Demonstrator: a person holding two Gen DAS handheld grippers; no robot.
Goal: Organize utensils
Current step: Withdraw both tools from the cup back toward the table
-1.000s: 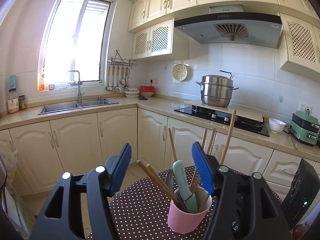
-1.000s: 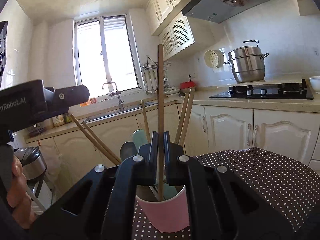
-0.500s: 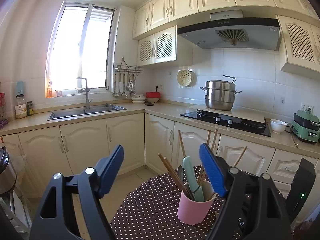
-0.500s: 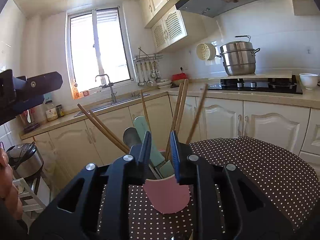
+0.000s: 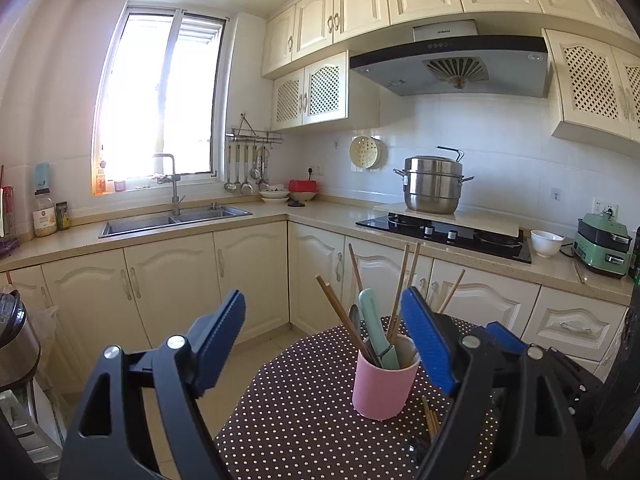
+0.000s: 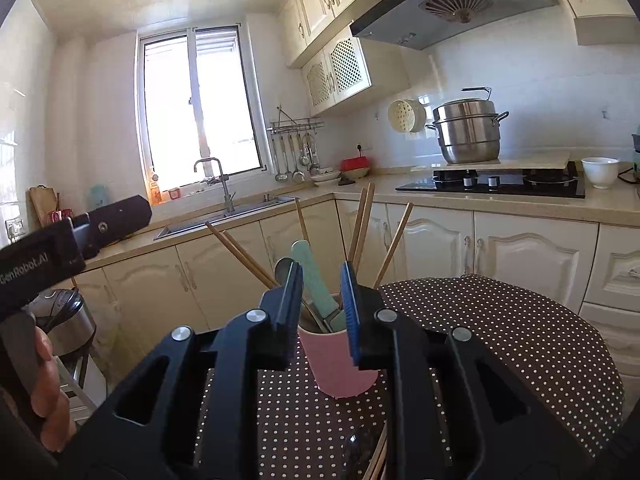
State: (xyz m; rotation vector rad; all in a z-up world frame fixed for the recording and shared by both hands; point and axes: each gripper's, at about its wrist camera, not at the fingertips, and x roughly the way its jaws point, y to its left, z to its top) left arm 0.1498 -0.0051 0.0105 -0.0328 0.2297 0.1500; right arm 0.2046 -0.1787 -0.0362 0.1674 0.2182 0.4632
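A pink cup point(image 5: 384, 384) point(image 6: 338, 364) stands on the dotted tablecloth point(image 5: 300, 400) point(image 6: 500, 340). It holds several wooden chopsticks point(image 5: 402, 280) point(image 6: 362, 228), a teal-handled utensil point(image 5: 374, 320) point(image 6: 310, 268) and a spoon point(image 6: 282, 270). My left gripper point(image 5: 322, 300) hangs back from the cup, its jaws wide and opening, with nothing between them. My right gripper point(image 6: 321, 270) is open a little and grips nothing; the cup sits beyond its tips. More chopsticks point(image 5: 430, 420) and a spoon point(image 6: 356, 448) lie on the cloth near the cup.
The table edge drops to the floor on the left. A steel cooker point(image 5: 16, 340) stands low at the left. Behind are cabinets, a sink point(image 5: 176, 218), a hob with a steamer pot point(image 5: 432, 184) and a white bowl point(image 5: 546, 242). A hand point(image 6: 44, 380) holds the left gripper.
My right gripper let go of the upright chopstick, which now leans in the cup. Both grippers drew back from the cup, and the left jaws spread wider.
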